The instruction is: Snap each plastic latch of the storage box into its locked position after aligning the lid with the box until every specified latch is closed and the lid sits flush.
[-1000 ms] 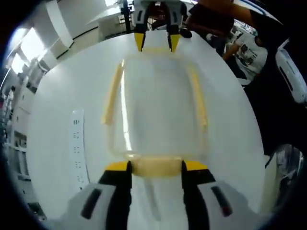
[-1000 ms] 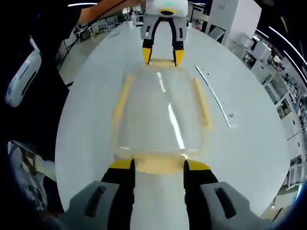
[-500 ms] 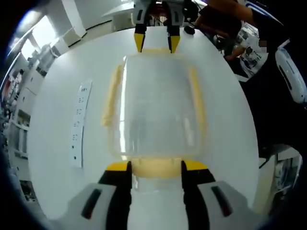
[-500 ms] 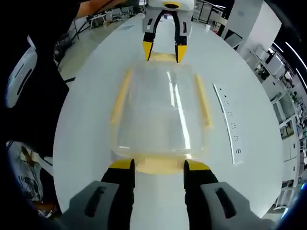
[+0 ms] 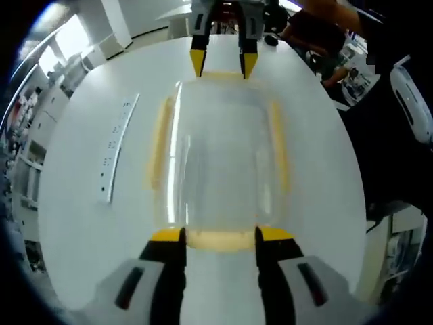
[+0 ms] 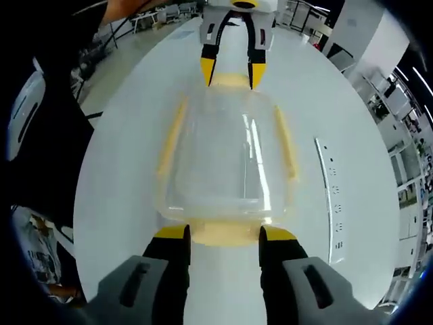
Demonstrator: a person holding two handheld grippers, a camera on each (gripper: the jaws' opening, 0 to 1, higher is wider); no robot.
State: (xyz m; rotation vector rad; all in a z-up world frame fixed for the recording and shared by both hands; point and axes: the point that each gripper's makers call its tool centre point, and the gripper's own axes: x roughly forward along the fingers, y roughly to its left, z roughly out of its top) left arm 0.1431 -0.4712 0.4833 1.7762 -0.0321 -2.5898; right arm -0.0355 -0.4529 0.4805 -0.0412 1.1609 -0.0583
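Since a second ago: in your left gripper view the box sits a touch lower and squarer and the white strip [image 5: 116,150] has swung to a steeper slant; the table rolled with it, so that reads as your hands turning, not the box sliding.
Left gripper [image 5: 219,235]: jaws spread, one yellow tip at each end of the near end latch [image 5: 218,239], tips touching or just beside it; you are straddling it, not pinching it.
Right gripper [image 6: 223,233]: same pose at the opposite end, jaws spread astride its own end latch [image 6: 223,232].
Storage box [image 5: 220,152]: clear, lid on, in the middle of the round white table [image 5: 74,223], held between your two grippers.
Long axis: it runs straight away from each gripper toward the other, so each end latch lies dead ahead of one gripper and neither hand is nearer to both.
Side latches: one long yellow bar on each flank [image 5: 159,145] [image 5: 279,145], lying along the long sides, well apart from either set of tips.
Coming move, as a judgement: press the end latches inward along that axis, both hands opposing so the box cannot slide.
Lock state: you cannot tell from here whether any latch is snapped home.
Far side: a person's dark sleeve and hand [image 5: 318,30] beyond the table edge.
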